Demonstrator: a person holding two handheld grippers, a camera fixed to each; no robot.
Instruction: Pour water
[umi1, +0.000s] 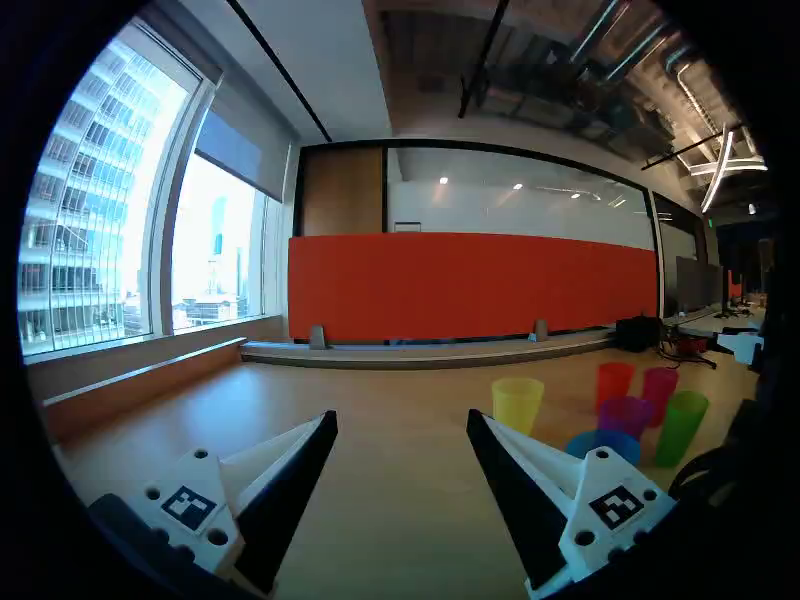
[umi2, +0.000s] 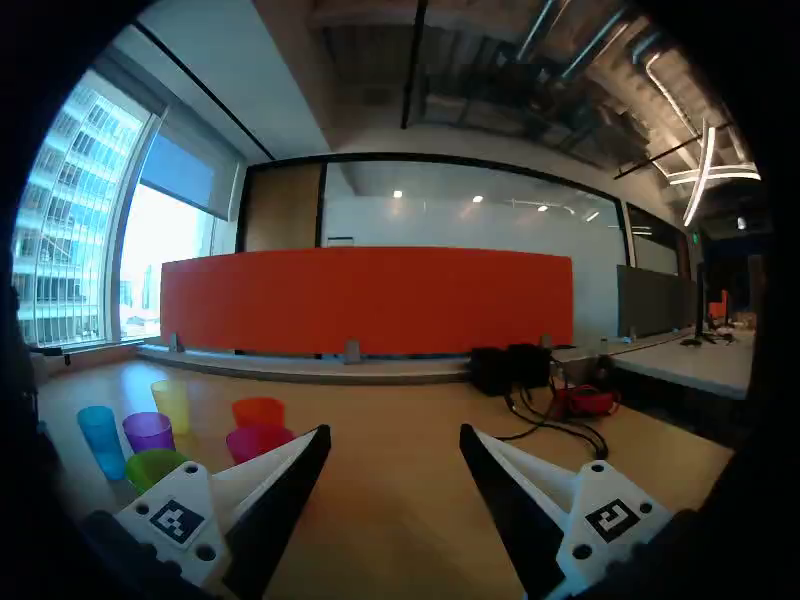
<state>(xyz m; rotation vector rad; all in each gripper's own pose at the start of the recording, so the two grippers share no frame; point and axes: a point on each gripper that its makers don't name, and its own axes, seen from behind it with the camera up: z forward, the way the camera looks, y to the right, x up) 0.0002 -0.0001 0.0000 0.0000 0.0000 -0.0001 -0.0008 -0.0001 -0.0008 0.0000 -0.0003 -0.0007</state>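
Now, left tool (umi1: 400, 420): spread, empty.
Right tool (umi2: 395, 432): spread, empty.
Cups: coloured translucent plastic cups (umi1: 625, 415) clustered on pale wooden surface (umi1: 400, 520), between tools.
Risk: crowded cups; grabbing one may topple neighbours.

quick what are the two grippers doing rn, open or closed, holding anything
Left gripper: open, holding nothing.
Right gripper: open, holding nothing.
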